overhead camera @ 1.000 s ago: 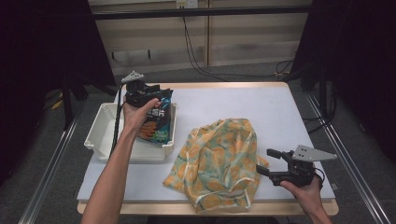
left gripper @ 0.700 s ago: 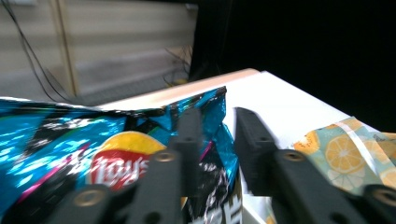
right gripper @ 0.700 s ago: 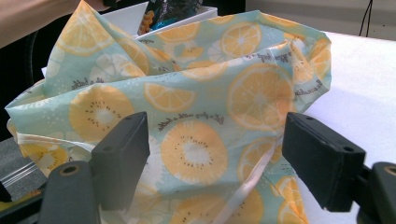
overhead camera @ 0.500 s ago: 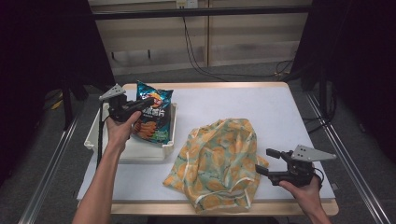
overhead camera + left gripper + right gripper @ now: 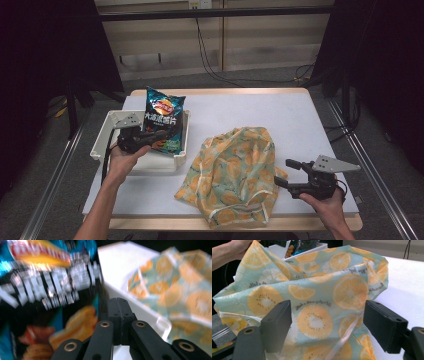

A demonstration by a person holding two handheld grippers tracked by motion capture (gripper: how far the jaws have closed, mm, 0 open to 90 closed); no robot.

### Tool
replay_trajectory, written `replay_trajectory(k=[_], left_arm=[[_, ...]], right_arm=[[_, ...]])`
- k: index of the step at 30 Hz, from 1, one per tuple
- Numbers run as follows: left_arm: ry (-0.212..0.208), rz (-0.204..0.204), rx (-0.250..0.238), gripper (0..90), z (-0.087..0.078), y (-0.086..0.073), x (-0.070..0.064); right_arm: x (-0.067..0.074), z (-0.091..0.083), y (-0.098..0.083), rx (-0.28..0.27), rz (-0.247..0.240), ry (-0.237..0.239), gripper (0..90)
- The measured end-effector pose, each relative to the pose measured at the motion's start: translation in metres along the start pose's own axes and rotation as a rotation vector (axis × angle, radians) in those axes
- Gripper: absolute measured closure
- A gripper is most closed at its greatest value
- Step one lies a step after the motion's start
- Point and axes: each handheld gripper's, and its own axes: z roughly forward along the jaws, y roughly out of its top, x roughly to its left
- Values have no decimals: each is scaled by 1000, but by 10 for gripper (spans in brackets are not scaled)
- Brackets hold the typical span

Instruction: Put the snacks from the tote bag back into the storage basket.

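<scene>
Holding steady, right gripper (image 5: 291,175): lower right of the high view, jaws spread wide with nothing pinched. In the right gripper view the two black pads sit far apart with the fruit-print cloth just past them.

Left gripper (image 5: 161,135): left of centre in the high view, over the white bin, jaws snapped together. The left gripper view shows the two pads (image 5: 117,315) pressed flat against each other with no bag between them, right beside the chip bag's edge.

Chip bag (image 5: 162,120): standing upright in the white bin, blue top, black lower half with chips printed on it. Blurry up close in the left gripper view (image 5: 50,302).

White bin (image 5: 107,131): left part of the table, upper left of the cloth.

Cloth bag (image 5: 235,175): orange-slice print, crumpled in the centre and lower middle of the table, its lower edge hanging over the near side.

Table (image 5: 260,107): pale top, wood rim.
</scene>
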Motion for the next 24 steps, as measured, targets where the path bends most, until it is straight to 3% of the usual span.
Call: replay_trajectory(k=[6, 12, 16, 19, 24], left_arm=[[3, -4, 76, 900, 8, -12, 4], [60, -8, 157, 900, 16, -22, 12], [43, -54, 157, 900, 21, -27, 19], [49, -26, 182, 900, 25, -27, 18], [42, -23, 200, 900, 27, -29, 18]], right_arm=[[1, 0, 1, 0, 0, 0, 230], [1, 0, 1, 3, -1, -3, 230], [0, 0, 0, 3, -1, 0, 230], [0, 0, 0, 1, -2, 1, 230], [0, 0, 0, 1, -2, -3, 230]])
